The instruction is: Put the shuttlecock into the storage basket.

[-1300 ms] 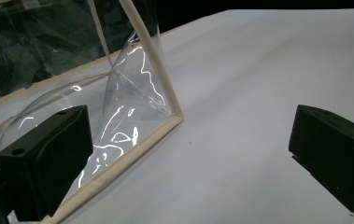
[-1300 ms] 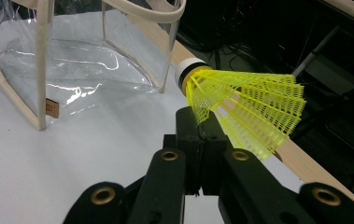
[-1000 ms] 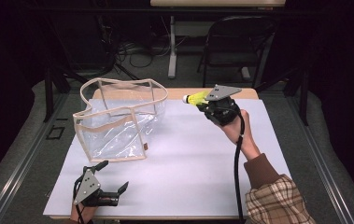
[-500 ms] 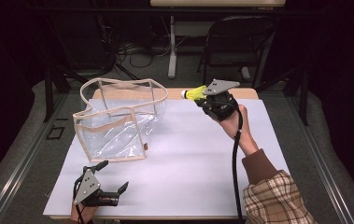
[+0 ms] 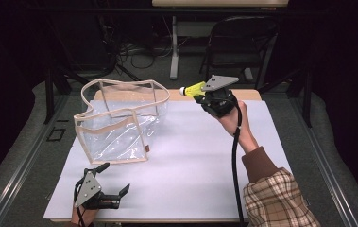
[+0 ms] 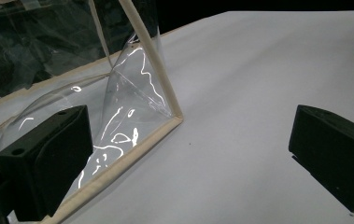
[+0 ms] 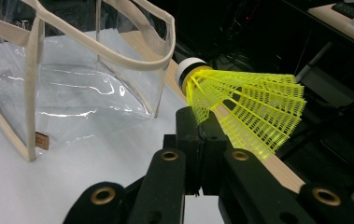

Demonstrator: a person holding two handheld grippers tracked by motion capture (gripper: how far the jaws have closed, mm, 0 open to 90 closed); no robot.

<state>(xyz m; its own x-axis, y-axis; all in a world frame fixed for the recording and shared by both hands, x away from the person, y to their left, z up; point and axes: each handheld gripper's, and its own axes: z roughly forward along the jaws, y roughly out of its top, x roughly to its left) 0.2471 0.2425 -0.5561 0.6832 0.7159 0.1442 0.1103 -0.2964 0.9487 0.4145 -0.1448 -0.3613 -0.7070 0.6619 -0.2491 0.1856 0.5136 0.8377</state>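
A yellow plastic shuttlecock (image 5: 192,89) with a white cork tip is pinched by its skirt in my right gripper (image 5: 201,93), held in the air over the table's far edge, tip pointing left. The right gripper view shows the shuttlecock (image 7: 244,105) clamped between the shut jaws (image 7: 201,128), its tip close to the rim of a clear bag (image 7: 72,79) with beige trim. That bag (image 5: 120,118) stands open on the table's left half. My left gripper (image 5: 115,178) rests open at the front left; the left gripper view has the bag's corner (image 6: 137,107) just ahead of the wide-apart jaws (image 6: 179,158).
A white board (image 5: 191,161) covers the table, with a wooden strip (image 5: 247,94) along its far edge. A dark chair (image 5: 242,47) and cables stand on the floor behind. The right half of the board is bare.
My right gripper has carried the shuttlecock slightly up and toward the far edge. The left gripper and the bag have stayed where they were.
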